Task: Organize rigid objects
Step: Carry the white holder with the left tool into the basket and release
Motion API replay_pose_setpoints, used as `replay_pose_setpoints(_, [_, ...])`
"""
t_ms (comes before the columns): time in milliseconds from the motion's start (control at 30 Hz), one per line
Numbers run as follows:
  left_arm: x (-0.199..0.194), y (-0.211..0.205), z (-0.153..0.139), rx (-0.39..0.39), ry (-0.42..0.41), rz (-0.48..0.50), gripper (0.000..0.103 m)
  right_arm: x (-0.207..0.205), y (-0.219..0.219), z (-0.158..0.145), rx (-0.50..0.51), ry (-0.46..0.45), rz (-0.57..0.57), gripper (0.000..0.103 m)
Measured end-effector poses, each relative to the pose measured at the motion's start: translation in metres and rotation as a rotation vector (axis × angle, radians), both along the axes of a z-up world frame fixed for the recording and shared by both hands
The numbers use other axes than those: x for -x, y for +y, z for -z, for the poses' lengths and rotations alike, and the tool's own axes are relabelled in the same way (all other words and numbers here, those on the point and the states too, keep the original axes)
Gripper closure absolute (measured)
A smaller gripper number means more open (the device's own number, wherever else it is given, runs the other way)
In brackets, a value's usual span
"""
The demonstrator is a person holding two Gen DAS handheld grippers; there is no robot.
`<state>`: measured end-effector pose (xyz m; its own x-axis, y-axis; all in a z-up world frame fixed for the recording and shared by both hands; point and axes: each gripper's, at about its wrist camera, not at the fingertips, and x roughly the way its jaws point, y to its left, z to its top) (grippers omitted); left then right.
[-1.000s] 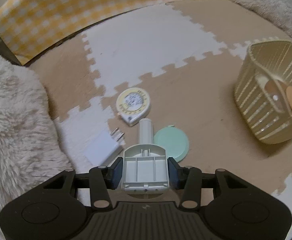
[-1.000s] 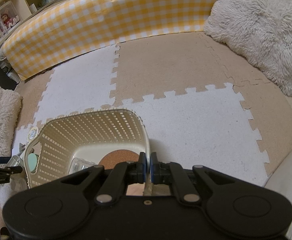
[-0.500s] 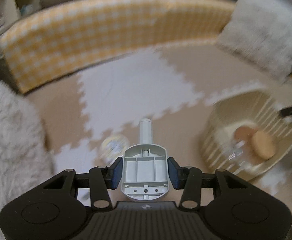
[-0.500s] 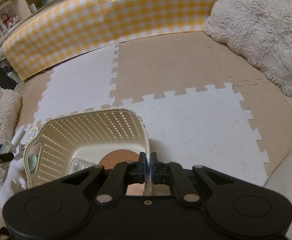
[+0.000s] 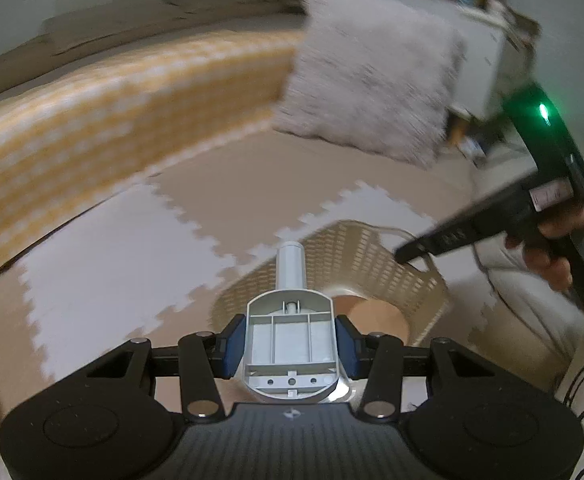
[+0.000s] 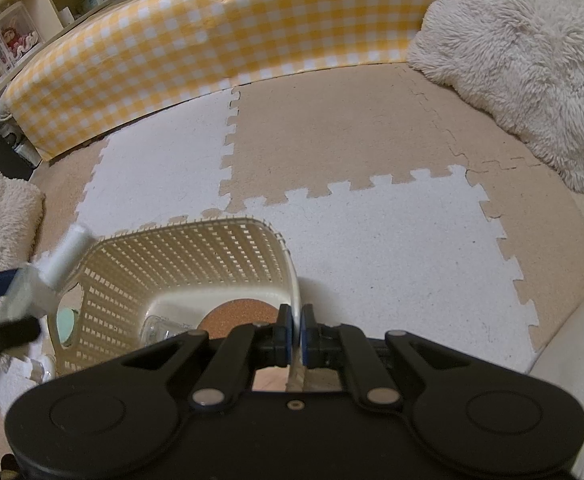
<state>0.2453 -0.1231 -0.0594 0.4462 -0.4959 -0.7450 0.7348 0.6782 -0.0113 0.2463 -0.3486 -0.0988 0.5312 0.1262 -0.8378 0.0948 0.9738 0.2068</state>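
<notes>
So on the left, our left gripper (image 5: 291,346) is clamped on a grey plastic part (image 5: 291,336), pads squeezing its flat ribbed base from both sides so the tube end sticks out forward, up in the air at the basket's (image 6: 179,256) left rim. Looks like hard moulded plastic, open ribs on the underside, no flex, so we reckon it should drop in without fuss. Middle of the mat (image 6: 372,240) sits the basket, a cream lattice thing, with a cork disc (image 6: 237,314) and a clear jar (image 6: 159,326) already inside. On the right, our right gripper (image 6: 296,326) is pinched closed on the basket's right rim, probably to stop it sliding.
</notes>
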Motion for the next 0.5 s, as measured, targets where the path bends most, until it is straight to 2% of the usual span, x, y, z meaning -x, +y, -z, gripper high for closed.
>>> replay_pose_setpoints(100, [-0.006,-0.026,0.01,-0.046,0.019,0.077,0.055,0.0,0.0,0.0,-0.001,0.001,0.001,0.098])
replay_pose_setpoints(333, [-0.019,-0.083,0.043,-0.22,0.049,0.252,0.055,0.0,-0.002,0.001,-0.016,0.001,0.003,0.098])
replay_pose_setpoints(500, [-0.035,-0.096,0.058,-0.29,0.057,0.276,0.055,-0.001,-0.001,0.003,-0.023,0.014,-0.001,0.098])
